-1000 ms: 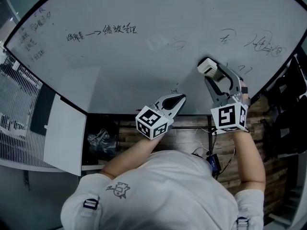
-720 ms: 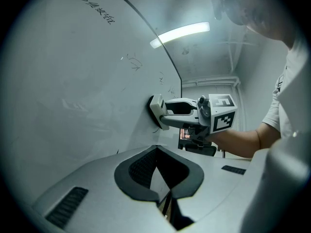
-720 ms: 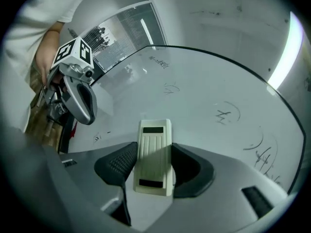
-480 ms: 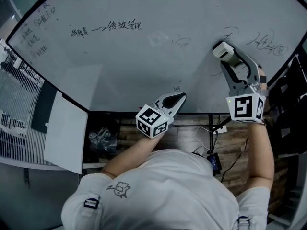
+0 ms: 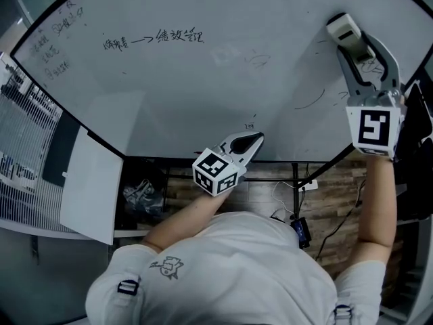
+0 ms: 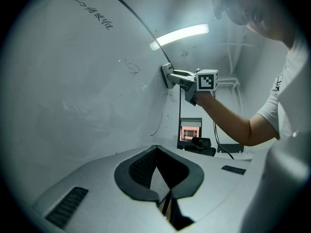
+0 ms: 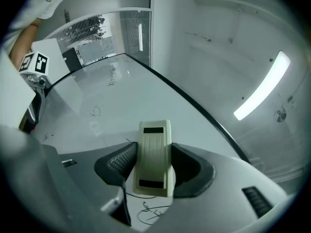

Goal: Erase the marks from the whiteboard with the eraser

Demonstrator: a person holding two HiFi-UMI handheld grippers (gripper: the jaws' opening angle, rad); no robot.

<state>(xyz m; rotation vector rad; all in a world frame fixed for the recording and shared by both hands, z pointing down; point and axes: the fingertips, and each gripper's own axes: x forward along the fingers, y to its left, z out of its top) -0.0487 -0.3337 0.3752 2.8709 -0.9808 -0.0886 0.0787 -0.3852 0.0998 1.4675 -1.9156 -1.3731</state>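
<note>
The whiteboard (image 5: 203, 93) fills the head view, with handwriting (image 5: 155, 38) at its upper left, a squiggle (image 5: 257, 59) mid-board and a curved line (image 5: 310, 101) lower right. My right gripper (image 5: 348, 39) is shut on the cream eraser (image 5: 344, 27), pressed flat to the board at the upper right. In the right gripper view the eraser (image 7: 154, 157) sits between the jaws, with pen marks (image 7: 150, 210) just below it. My left gripper (image 5: 254, 139) hangs shut and empty near the board's lower edge. The left gripper view shows its jaws (image 6: 164, 200) closed and the eraser (image 6: 167, 75) far off.
A white panel (image 5: 88, 188) leans at the lower left beside a wire rack (image 5: 20, 141). Below the board's edge lie a wooden surface and cables (image 5: 298, 181). Dark equipment (image 5: 413, 181) stands at the right. A ceiling light (image 6: 180, 33) glows overhead.
My right gripper has carried the eraser up and to the right across the board. The left gripper has stayed where it was.
</note>
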